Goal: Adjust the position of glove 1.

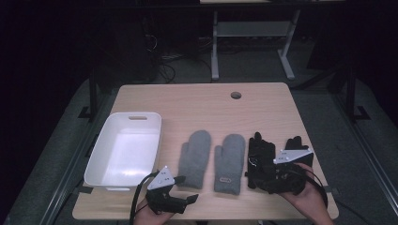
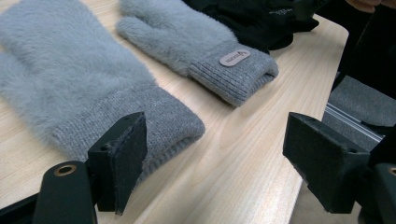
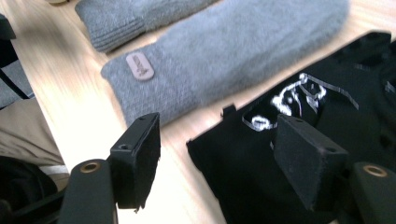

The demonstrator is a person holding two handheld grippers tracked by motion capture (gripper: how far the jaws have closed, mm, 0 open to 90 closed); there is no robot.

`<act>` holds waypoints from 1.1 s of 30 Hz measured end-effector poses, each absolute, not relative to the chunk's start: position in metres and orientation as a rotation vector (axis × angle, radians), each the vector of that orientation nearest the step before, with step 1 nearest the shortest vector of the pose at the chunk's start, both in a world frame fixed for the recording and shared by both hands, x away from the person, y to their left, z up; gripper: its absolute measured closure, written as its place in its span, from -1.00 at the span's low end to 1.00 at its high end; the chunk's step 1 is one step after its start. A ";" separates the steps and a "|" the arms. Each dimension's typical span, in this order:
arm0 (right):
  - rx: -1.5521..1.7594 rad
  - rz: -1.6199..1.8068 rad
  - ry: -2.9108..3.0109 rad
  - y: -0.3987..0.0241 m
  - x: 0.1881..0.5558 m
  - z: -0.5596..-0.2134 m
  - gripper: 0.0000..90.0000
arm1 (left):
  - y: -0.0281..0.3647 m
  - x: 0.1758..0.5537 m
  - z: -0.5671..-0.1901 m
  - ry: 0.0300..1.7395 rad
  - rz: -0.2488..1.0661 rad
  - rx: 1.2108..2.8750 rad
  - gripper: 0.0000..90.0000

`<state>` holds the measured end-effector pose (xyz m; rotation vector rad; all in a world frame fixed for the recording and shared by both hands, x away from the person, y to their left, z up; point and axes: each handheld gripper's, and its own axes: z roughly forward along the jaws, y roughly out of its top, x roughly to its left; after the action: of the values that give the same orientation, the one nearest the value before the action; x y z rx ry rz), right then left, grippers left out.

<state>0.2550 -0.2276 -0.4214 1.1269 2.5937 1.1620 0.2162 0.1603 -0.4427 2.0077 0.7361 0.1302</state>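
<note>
White bin (image 1: 126,149) seen at table's 9 o'clock. Left gripper (image 1: 191,198) held at 7 o'clock, jaws apart, empty, beside grey mittens (image 1: 212,159). Right gripper (image 1: 263,183) held at 5 o'clock, jaws spread over black glove (image 1: 261,157) cuff, nothing clamped.

No legible text on mitten patch (image 2: 234,58)

— From my screen I count two grey mittens (image 1: 196,157) (image 1: 230,162) lying on the counter (image 1: 202,101). Do you get the same?
— Yes, two. I also make out two black gloves (image 1: 261,157) (image 1: 296,142).
— Agreed. One white bin (image 1: 133,119) as well.
— And I am running two grippers, the left gripper (image 1: 190,198) and the right gripper (image 1: 263,183). The counter has one round hole (image 1: 235,95).
</note>
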 end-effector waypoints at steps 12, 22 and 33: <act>1.027 1.144 2.667 -0.202 0.285 -0.395 -0.30 | 0.163 0.217 -0.441 0.741 0.147 1.995 -0.52; 0.966 1.076 2.729 -0.180 0.305 -0.387 -0.30 | 0.162 0.216 -0.441 0.739 0.150 1.991 -0.51; 0.923 0.948 2.834 -0.148 0.331 -0.403 -0.29 | 0.160 0.215 -0.441 0.732 0.151 2.001 -0.51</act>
<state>0.3313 -0.1478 -0.4031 0.9225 2.8344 0.9484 0.2154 0.1600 -0.4406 2.0013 0.7322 0.1511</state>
